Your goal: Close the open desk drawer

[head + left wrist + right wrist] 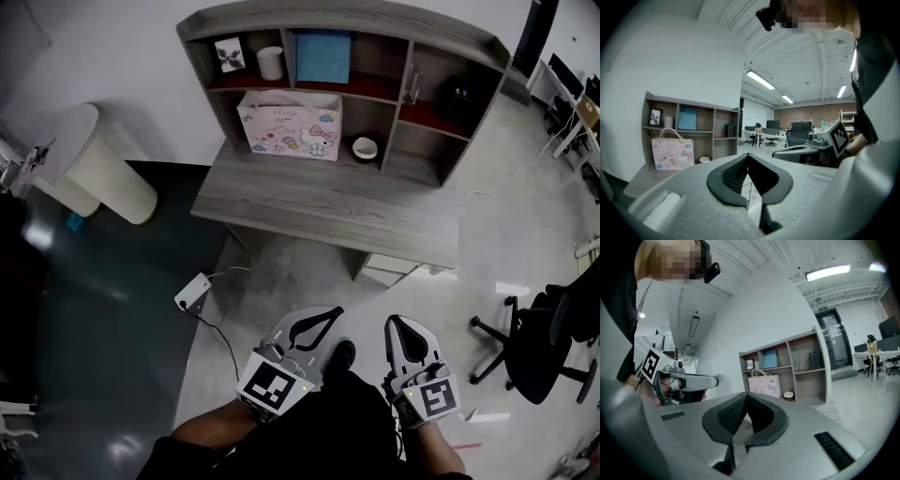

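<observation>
Head view: the drawer (392,270) sticks out under the desk's (328,202) front edge, near its right corner. It lies ahead of my right gripper (397,324), which is nearer than my left gripper (334,313).

Left gripper view: jaws together, nothing between them.

Right gripper view: jaws also together and empty.

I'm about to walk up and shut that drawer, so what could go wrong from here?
The drawer sits low under the desk edge, so the shut right gripper might hit the desk or slip off. The corded adapter on the floor at left could cause a trip. The chair stands close at right.
</observation>
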{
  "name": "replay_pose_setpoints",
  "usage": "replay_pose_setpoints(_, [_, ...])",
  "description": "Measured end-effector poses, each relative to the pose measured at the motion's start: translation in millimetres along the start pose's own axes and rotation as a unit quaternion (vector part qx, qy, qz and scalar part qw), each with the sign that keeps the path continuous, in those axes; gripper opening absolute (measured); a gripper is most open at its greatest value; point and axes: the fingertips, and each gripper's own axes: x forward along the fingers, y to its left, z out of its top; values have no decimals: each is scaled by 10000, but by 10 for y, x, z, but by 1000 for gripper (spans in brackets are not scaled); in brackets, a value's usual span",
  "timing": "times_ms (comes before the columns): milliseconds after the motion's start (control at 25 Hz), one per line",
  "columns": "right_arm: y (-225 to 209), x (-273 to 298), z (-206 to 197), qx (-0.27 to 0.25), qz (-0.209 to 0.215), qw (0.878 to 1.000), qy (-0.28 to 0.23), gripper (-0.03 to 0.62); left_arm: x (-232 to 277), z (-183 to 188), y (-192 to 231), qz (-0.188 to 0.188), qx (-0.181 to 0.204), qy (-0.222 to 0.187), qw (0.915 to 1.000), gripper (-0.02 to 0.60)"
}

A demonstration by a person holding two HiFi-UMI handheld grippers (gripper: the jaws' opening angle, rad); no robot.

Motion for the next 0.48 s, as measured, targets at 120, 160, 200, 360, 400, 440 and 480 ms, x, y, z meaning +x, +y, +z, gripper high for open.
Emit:
replay_pose_setpoints(120, [449,-187,152,-217,34,9997,-71,12,-454,118,-121,57,104,-292,9995,8])
replay_pose_setpoints(160, [617,-263,189,-200,47,9997,-101,12,-625,134,-156,57,61,-329,9994,8])
replay_pose_setpoints(200, [777,-335,219,-165,64,9998,-131,12,-787,135,-181,53,16,-336,9994,8])
replay_pose_setpoints(360, [1162,-563,330,-226,78,9994,-261,12,-1205,74,-245,38,-82,-341,9994,8])
replay_pose_setpoints(400, [1208,-626,361,-279,67,9991,-307,12,-1274,59,-280,40,-109,-346,9993,8])
replay_pose_setpoints(440, [1248,-694,391,-324,63,9988,-361,12,-1336,50,-326,44,-125,-350,9993,8])
replay_pose_setpoints(480, [1286,-765,415,-367,64,9984,-415,12,-1391,48,-383,52,-121,-356,9993,8])
